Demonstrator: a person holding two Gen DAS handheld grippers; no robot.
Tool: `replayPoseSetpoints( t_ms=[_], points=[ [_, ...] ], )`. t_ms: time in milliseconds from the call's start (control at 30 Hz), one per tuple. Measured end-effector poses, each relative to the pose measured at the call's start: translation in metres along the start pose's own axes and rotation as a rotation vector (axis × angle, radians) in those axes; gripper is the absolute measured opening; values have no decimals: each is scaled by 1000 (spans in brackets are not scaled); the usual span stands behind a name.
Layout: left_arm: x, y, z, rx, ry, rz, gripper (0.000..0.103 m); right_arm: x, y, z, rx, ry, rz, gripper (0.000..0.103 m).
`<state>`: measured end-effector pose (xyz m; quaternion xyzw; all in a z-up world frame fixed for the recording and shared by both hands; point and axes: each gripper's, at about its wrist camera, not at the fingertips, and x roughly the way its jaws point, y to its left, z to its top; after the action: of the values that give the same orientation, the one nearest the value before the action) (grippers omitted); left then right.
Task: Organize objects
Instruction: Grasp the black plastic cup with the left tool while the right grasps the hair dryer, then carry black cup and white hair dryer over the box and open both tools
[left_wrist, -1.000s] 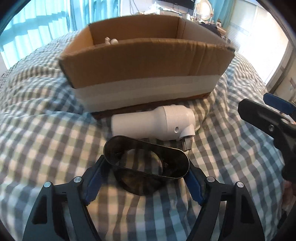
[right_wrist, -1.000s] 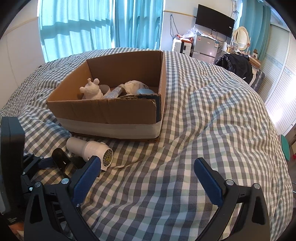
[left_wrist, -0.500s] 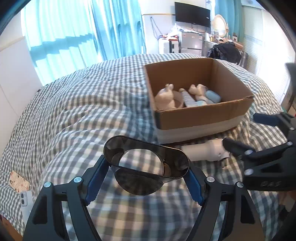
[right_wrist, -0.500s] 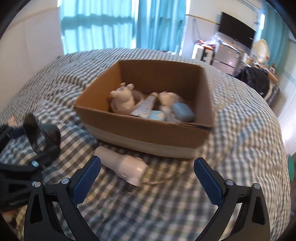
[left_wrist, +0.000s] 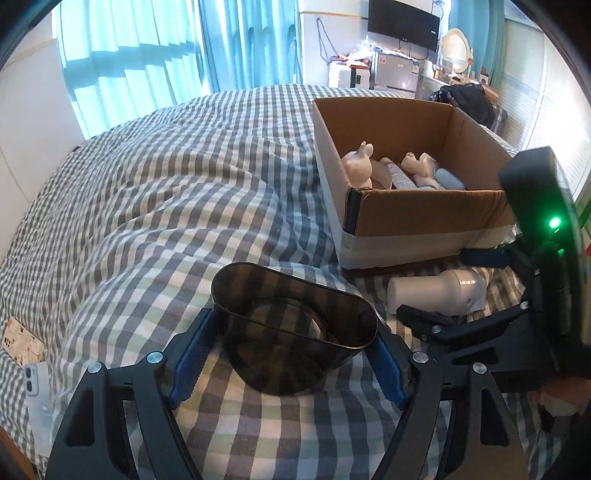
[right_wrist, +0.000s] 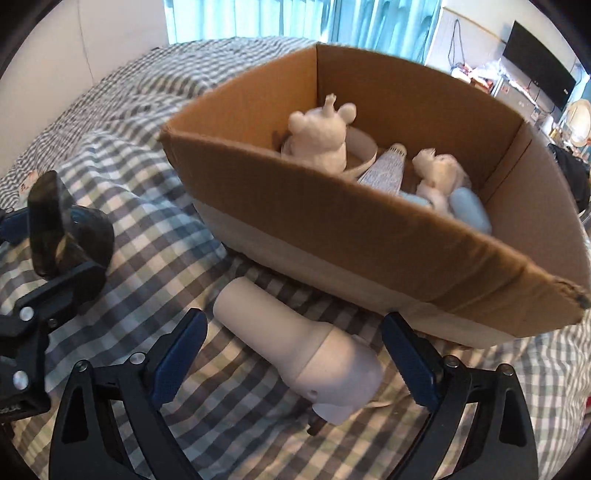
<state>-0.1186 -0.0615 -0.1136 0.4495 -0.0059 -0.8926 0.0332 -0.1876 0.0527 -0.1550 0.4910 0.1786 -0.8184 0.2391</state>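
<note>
Right wrist view: toys already in box (right_wrist: 369, 236); right gripper (right_wrist: 295, 354) spread over white dryer (right_wrist: 306, 347); left gripper (left_wrist: 288, 350) pinching dark nozzle (left_wrist: 295, 325), both still outside box.

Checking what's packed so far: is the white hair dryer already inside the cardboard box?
No, the hair dryer lies on the checkered bedspread outside the cardboard box.

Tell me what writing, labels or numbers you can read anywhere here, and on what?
None can be read.
Patterned card at the bed's edge: print too small.
Tube in the cardboard box: speckled print, blurred.
White hair dryer: no label visible.
</note>
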Motion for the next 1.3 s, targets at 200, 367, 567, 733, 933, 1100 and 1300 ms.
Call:
replayPoseSetpoints(
  t_ms=[200, 367, 567, 733, 933, 1100, 1300],
  points=[
    [0, -1, 0, 8, -1, 10, 80, 12, 1, -5, 3, 43, -21, 68],
    [-5, -2, -2, 7, -3, 13, 80, 4, 11, -15, -15, 64, -52, 53],
    [-16, -10, -7, 22, -9, -14, 80, -33, 4, -31, 59, 6, -33, 52],
    [-27, -20, -12, 31, -13, -45, 80, -78, -6, -44, 101, -62, -47, 52],
    [-46, -31, -15, 32, -30, -98, 80, -125, -8, -60, 118, -126, -99, 52],
    [-72, -38, -5, 54, -70, -131, 80, -171, -14, -58, 116, -190, -151, 52],
    [-109, -38, 29, 65, -138, -171, 80, -224, -17, -38, 103, -283, -190, 52]
  ],
)
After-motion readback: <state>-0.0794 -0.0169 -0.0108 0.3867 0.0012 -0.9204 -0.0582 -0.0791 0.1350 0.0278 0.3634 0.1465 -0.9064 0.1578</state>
